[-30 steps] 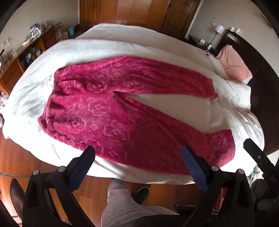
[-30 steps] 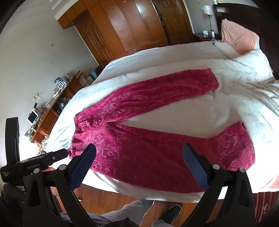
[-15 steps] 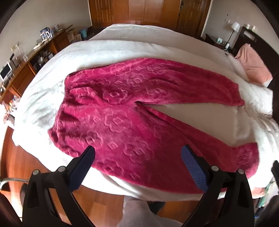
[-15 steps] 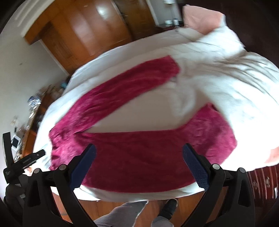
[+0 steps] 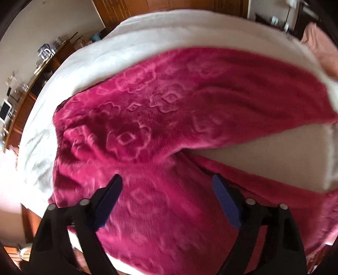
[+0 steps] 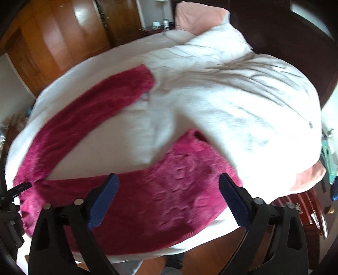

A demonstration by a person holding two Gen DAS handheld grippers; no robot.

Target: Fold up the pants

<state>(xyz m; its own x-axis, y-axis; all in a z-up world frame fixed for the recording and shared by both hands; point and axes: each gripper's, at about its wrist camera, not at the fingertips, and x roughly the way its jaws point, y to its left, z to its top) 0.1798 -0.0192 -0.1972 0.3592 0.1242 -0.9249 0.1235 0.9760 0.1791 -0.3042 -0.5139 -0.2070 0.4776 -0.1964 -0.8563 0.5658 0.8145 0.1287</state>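
While closing, both grippers nearer the pants (image 5: 169, 118) than before.

The magenta fleece pants (image 5: 160, 131) lie spread flat on the white bedcover (image 5: 147, 40), waistband toward its left edge. The left gripper (image 5: 166, 198) hangs over the seat with jaws closing, nothing pinched between its blue pads (image 5: 227, 203).

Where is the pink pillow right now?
In the right wrist view, the pink pillow sits at the top, at the head of the bed against the dark headboard, beyond the white duvet.
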